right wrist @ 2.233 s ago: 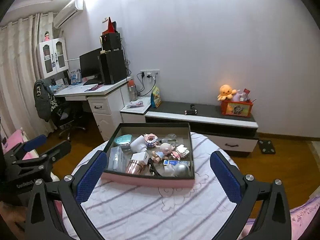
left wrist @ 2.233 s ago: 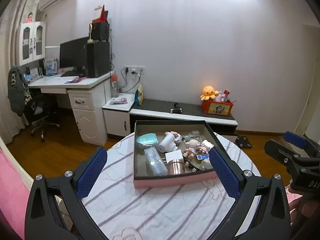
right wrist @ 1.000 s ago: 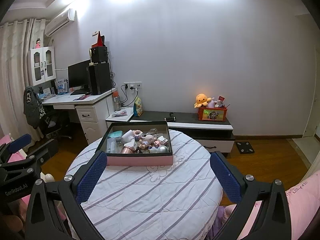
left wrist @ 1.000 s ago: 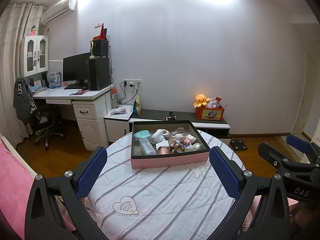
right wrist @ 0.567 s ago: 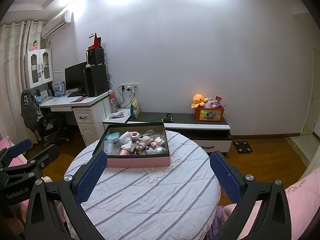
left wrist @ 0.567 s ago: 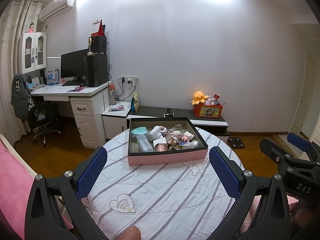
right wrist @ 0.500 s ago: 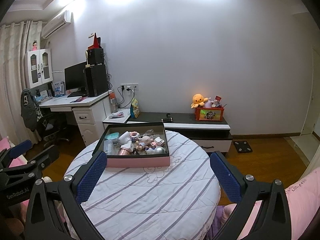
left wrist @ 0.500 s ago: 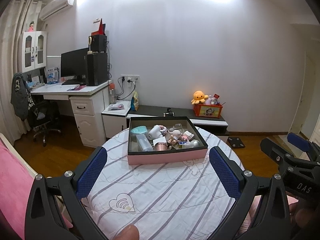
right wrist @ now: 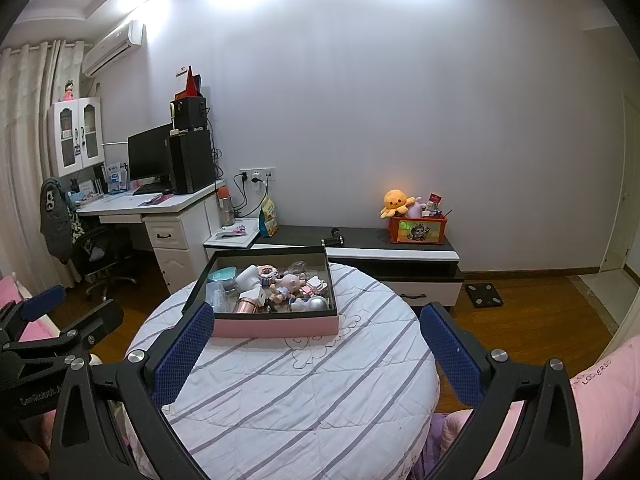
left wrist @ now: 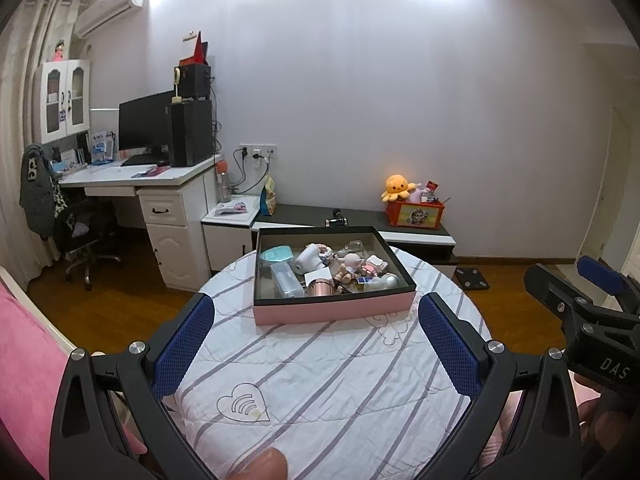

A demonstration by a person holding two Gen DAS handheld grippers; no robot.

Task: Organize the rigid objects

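A pink box with a dark rim sits at the far side of a round table covered by a striped white cloth. It holds several small rigid items: a teal lid, a white cylinder, a rose-gold cup, a small doll. The box also shows in the right wrist view. My left gripper is open and empty, well short of the box. My right gripper is open and empty, also short of it.
A white desk with a monitor and an office chair stand at the left. A low dark cabinet with an orange toy box runs behind the table. Pink bedding lies at the lower right.
Both grippers pulled back from the box between the earliest frames and one second ago, so more tablecloth shows. In the last half second the left view tilted slightly; both stay open.
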